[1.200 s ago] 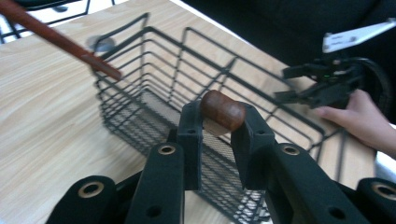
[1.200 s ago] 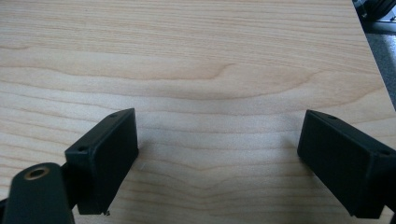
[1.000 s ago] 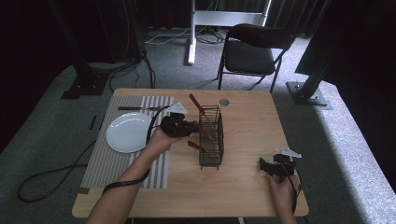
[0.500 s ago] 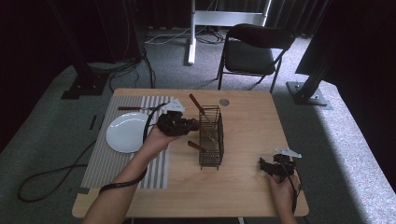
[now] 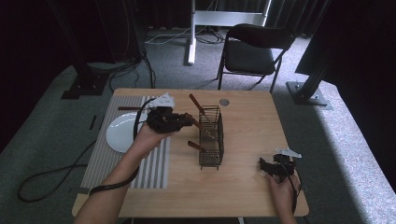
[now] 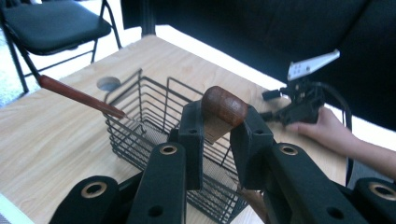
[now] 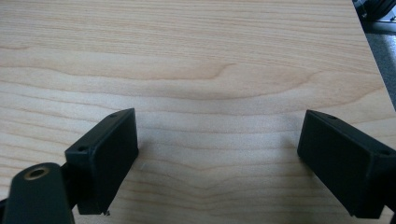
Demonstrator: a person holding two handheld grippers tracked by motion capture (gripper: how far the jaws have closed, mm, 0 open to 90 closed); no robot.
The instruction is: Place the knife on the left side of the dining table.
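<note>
High view: left gripper (image 5: 183, 121) clenched on a wooden handle (image 6: 223, 105) beside basket (image 5: 211, 137) mid-surface; plate (image 5: 120, 135) near left edge. Right gripper (image 5: 268, 166) released, by right edge.

wooden table (image 5: 243, 186) with basket (image 5: 211, 137), placemat (image 5: 105, 156)

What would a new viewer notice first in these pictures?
Most striking is the left gripper, shut on a brown wooden handle just above the black wire basket at the middle of the table. Another wooden-handled utensil leans out over the basket's rim. The right gripper rests open near the table's right front corner.
</note>
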